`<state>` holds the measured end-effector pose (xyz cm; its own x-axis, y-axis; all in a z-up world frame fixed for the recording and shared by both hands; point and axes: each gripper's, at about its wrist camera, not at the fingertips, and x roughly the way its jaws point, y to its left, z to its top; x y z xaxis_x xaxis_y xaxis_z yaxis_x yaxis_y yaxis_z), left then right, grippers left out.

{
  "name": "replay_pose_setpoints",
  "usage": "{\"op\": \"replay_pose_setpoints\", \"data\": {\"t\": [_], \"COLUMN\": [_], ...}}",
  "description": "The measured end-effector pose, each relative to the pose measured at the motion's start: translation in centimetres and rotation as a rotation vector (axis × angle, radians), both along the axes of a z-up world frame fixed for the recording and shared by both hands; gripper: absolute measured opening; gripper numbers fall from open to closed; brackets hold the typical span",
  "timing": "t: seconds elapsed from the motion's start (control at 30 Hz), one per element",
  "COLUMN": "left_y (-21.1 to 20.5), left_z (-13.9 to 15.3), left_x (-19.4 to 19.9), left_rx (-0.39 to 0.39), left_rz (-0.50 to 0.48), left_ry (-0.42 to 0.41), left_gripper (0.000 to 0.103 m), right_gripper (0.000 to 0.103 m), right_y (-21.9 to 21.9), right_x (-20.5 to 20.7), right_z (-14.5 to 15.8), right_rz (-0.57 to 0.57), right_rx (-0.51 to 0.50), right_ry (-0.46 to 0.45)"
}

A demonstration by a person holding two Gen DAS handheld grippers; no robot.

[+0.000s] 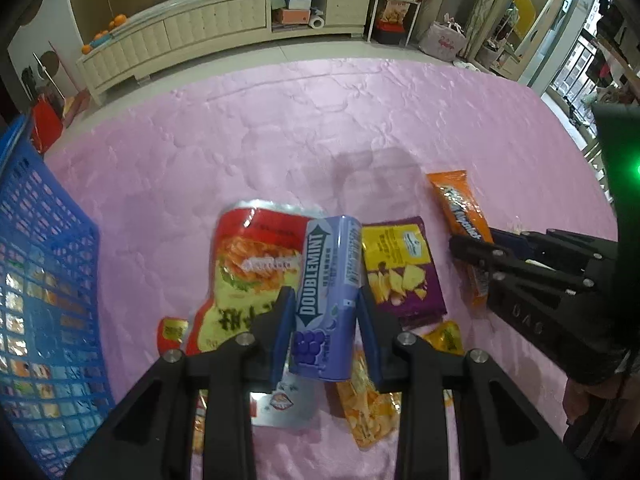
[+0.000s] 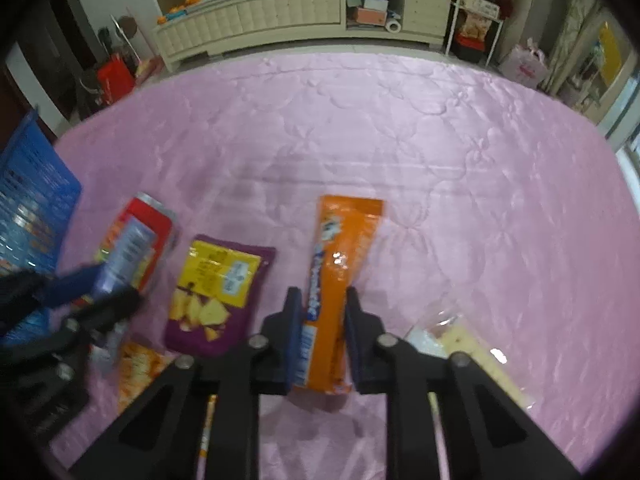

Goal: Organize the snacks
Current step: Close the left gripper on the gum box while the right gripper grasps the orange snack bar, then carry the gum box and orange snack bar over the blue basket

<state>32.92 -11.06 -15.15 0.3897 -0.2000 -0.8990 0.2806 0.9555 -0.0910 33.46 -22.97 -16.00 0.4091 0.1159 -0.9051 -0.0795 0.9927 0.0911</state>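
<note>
My left gripper (image 1: 323, 300) is shut on a purple Doublemint box (image 1: 326, 300) and holds it above a red and yellow snack bag (image 1: 248, 276) on the pink cloth. My right gripper (image 2: 322, 300) is shut on a long orange snack packet (image 2: 340, 276); it also shows in the left wrist view (image 1: 460, 216). A purple and yellow chip bag (image 1: 400, 268) lies between the two grippers, also in the right wrist view (image 2: 216, 292). A blue basket (image 1: 44, 300) with several snacks inside stands at the left.
Small orange and yellow packets (image 1: 368, 408) lie near the front under my left gripper. A clear bag of crackers (image 2: 460, 340) lies right of my right gripper. The pink cloth (image 2: 400, 140) stretches far back. A cream cabinet (image 1: 200, 28) stands beyond it.
</note>
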Motion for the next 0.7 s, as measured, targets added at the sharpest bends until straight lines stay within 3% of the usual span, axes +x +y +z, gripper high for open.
{"op": "replay_pose_setpoints", "data": {"t": [0.33, 0.5, 0.7], "left_y": [1.0, 2.3, 4.4], "left_z": [4.7, 8.5, 12.4], "left_x": [-4.4, -7.2, -10.9], "left_rx": [-0.005, -0.021, -0.036], "left_rz": [-0.008, 0.004, 0.022], "left_ry": [-0.059, -0.113, -0.175], "left_gripper": [0.030, 0.030, 0.030], "right_gripper": [0.022, 0.022, 0.022], "right_y": [0.6, 2.4, 4.3], "right_x": [-4.4, -7.4, -10.4], "right_z": [5.2, 9.3, 13.3], "right_rz": [0.037, 0.082, 0.117], "right_rx": [0.078, 0.000, 0.061], "right_ry": [-0.067, -0.155, -0.197]}}
